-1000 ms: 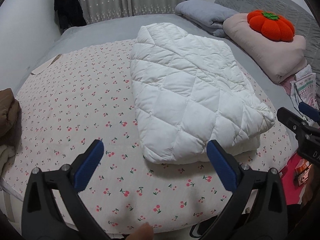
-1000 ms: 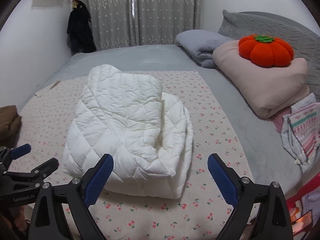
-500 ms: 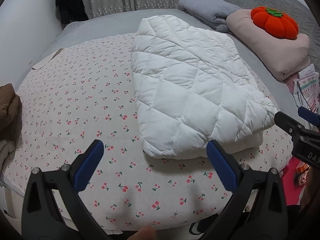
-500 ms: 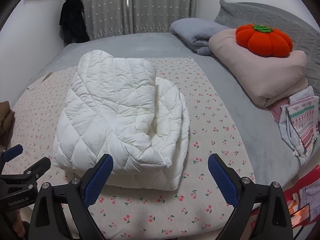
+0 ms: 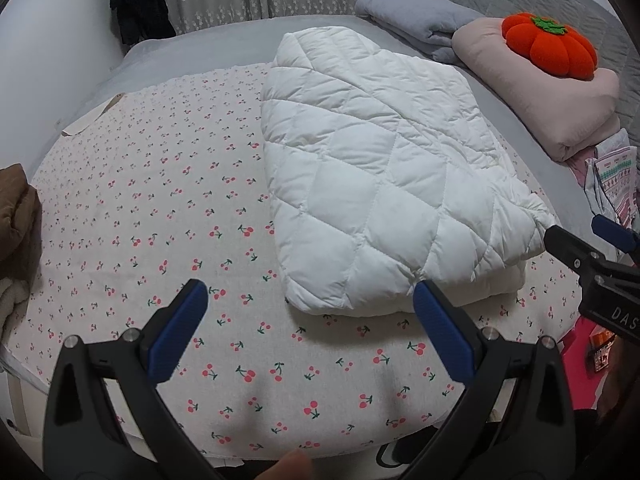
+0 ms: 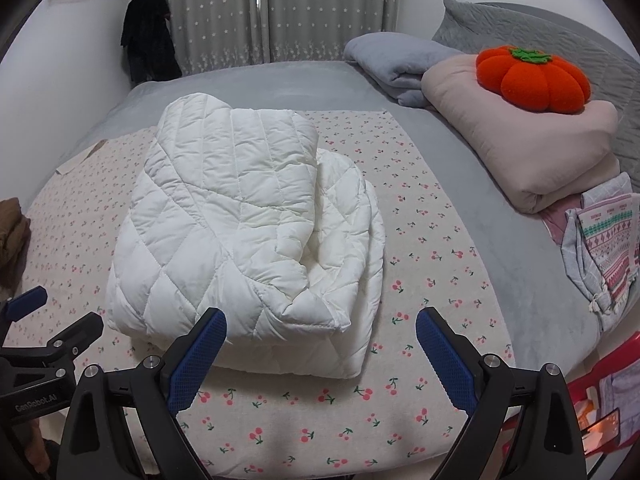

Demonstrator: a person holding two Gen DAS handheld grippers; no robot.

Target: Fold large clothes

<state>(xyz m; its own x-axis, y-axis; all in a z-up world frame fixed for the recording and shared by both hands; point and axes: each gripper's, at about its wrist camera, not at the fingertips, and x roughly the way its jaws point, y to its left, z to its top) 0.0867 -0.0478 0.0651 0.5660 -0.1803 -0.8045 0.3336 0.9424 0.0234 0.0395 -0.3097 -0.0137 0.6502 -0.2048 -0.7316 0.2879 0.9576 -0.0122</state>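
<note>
**Folded white jacket on the bed, both grippers free**

Left gripper (image 5: 306, 330): positioned above the near edge of the bed. Its blue-padded jaws stand wide apart with nothing between them. A fingertip (image 5: 286, 466) shows at the bottom edge of the left wrist view.

Right gripper (image 6: 320, 354): positioned above the same near edge, to the right of the left gripper. Its jaws also stand wide apart and hold nothing. Each gripper appears at the side of the other's view.

Cherry-print sheet (image 5: 152, 208): spread over the near part of the bed, reaching its near edge. It carries the jacket.

White quilted jacket (image 6: 240, 232): lies folded into a thick rectangular bundle on the cherry-print sheet, toward the sheet's right half. Its near end sits just beyond the tips of both grippers, not touching them. In the right wrist view, the upper layer is folded over a lower layer that shows along the bundle's right side.

Brown cloth (image 5: 16, 208): bunched at the left edge of the bed.

Patterned clothes (image 6: 604, 248): piled at the right edge of the bed.

Grey bed cover (image 6: 280, 84): exposed beyond and to the right of the sheet.

Far right corner: a folded pink blanket (image 6: 516, 148) with an orange pumpkin cushion (image 6: 532, 80) on top, and a folded grey blanket (image 6: 396, 64) just behind it.

Beyond the far edge: grey curtains (image 6: 280, 12) and a dark garment (image 6: 148, 44) hanging by the wall.
</note>
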